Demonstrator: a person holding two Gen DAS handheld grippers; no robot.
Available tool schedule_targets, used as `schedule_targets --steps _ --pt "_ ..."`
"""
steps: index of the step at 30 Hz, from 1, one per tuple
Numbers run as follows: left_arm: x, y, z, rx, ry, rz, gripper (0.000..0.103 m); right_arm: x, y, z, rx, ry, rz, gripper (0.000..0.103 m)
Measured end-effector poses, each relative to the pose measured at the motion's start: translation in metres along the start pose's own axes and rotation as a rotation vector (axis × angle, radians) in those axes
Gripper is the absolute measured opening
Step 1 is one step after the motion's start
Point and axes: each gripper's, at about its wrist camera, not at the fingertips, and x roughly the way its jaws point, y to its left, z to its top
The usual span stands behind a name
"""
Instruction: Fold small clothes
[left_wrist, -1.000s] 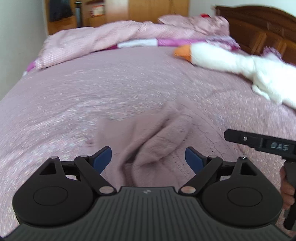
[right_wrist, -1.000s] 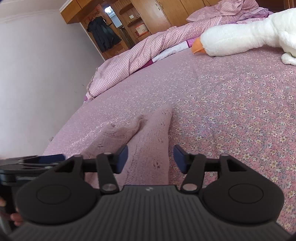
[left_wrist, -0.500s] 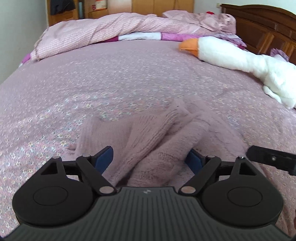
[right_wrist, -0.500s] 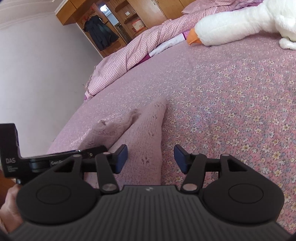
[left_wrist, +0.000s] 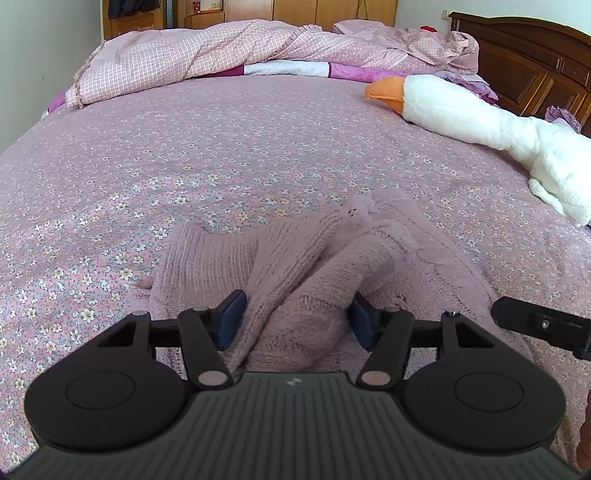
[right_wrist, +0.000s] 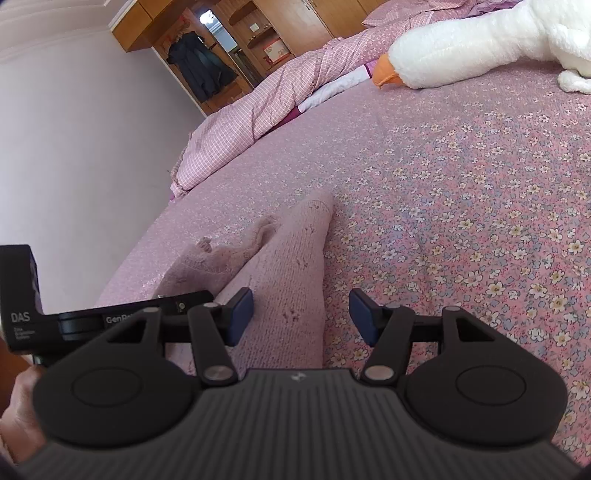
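Observation:
A small dusty-pink knitted garment (left_wrist: 295, 258) lies bunched on the flowered pink bedspread (left_wrist: 184, 147). My left gripper (left_wrist: 297, 321) is low over its near end. Its jaws are partly drawn in, and a thick fold of the knit fills the gap and touches both blue pads (left_wrist: 231, 319). In the right wrist view one long part of the garment (right_wrist: 291, 266) runs away from me. My right gripper (right_wrist: 301, 317) stands open over it, and the right pad (right_wrist: 364, 325) is clear of the cloth. The two grippers are side by side.
A white plush goose (left_wrist: 480, 118) with an orange beak lies at the right. A rumpled pink checked quilt (left_wrist: 203, 48) is heaped along the far edge, and a dark wooden headboard (left_wrist: 535, 55) stands at the far right. A hand (right_wrist: 18, 398) holds the left gripper's body (right_wrist: 110, 319).
The left gripper has come down and forward onto the garment, and its jaws have narrowed around the bunched fold. The right gripper has shifted a little; its opening is unchanged.

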Motion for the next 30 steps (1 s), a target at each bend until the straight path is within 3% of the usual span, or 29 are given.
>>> schedule_targets --steps 4,6,8,11,16,19,21,23,26,30 --pt "-0.001 -0.001 0.0 -0.006 -0.001 -0.008 0.056 0.001 0.0 0.0 -0.002 0.0 -0.001 0.061" --pt "-0.002 0.0 -0.001 -0.01 -0.009 -0.005 0.035 0.001 0.0 0.0 -0.001 0.0 -0.001 0.061" --pt "-0.005 0.002 -0.001 -0.017 -0.022 -0.001 0.027 0.003 0.0 0.0 -0.002 0.003 0.003 0.061" --pt "-0.017 0.01 0.002 -0.04 -0.068 -0.005 0.024 0.004 0.007 0.002 -0.018 0.031 0.057 0.061" --pt "-0.029 0.034 0.011 -0.117 -0.108 0.019 0.024 0.006 0.034 -0.003 -0.12 0.051 0.114 0.061" --pt "-0.016 0.051 0.009 -0.168 -0.058 0.012 0.024 0.009 0.047 -0.009 -0.188 0.061 0.123 0.061" --pt "-0.003 0.063 0.003 -0.235 -0.004 0.004 0.034 0.012 0.053 -0.013 -0.236 0.062 0.101 0.061" --pt "-0.001 0.074 -0.002 -0.286 -0.016 0.009 0.045 0.011 0.055 -0.013 -0.257 0.062 0.098 0.061" --pt "-0.006 0.081 -0.003 -0.341 -0.05 -0.008 0.046 0.011 0.052 -0.011 -0.248 0.066 0.101 0.061" --pt "-0.001 0.079 0.007 -0.314 -0.068 -0.001 0.055 0.012 0.05 -0.013 -0.228 0.064 0.1 0.061"
